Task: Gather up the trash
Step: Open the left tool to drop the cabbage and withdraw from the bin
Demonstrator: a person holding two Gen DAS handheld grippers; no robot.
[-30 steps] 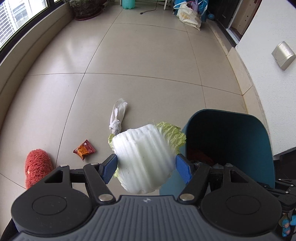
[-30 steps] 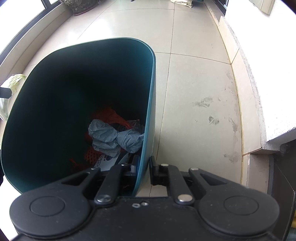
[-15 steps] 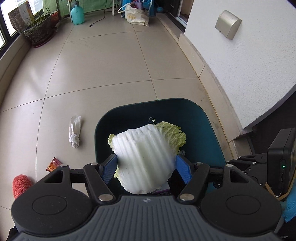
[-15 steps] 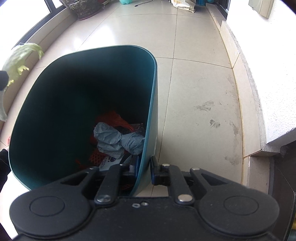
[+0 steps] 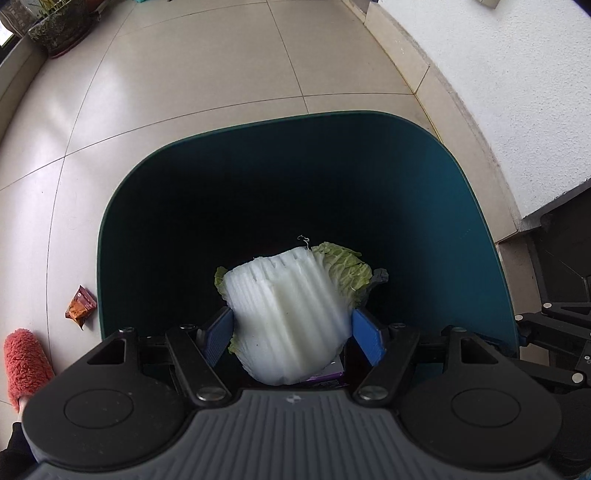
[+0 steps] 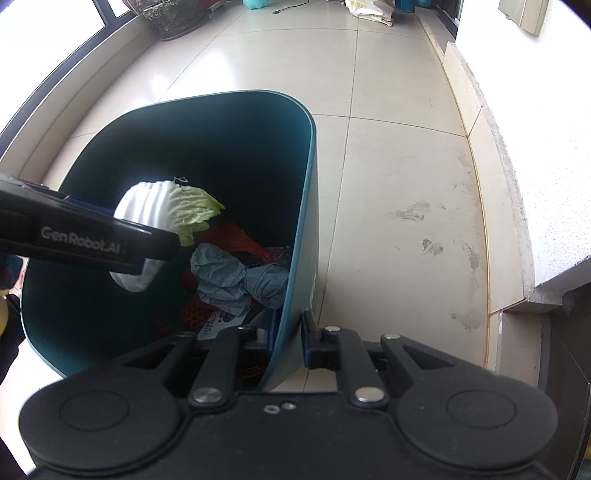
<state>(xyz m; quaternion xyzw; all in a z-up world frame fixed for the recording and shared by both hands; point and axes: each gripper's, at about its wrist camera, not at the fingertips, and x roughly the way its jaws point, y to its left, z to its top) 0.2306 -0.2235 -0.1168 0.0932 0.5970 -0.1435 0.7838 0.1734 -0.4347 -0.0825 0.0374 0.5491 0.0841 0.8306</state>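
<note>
My left gripper [image 5: 291, 334] is shut on a white and green cabbage piece [image 5: 288, 314] and holds it over the open mouth of the teal trash bin [image 5: 476, 236]. In the right wrist view the cabbage piece [image 6: 162, 206] hangs inside the bin's opening, above crumpled grey paper [image 6: 236, 277] and red netting. My right gripper [image 6: 290, 338] is shut on the near wall of the teal bin [image 6: 306, 206], one finger inside and one outside.
An orange snack wrapper [image 5: 79, 306] lies on the tiled floor left of the bin. A red fuzzy slipper [image 5: 24, 365] lies at the far left. A white wall and raised ledge [image 6: 517, 184] run along the right. A plant pot [image 6: 173, 18] stands far back.
My left gripper has moved with the cabbage from beside the bin to over its opening and lower toward it. The right gripper keeps its hold on the bin wall.
</note>
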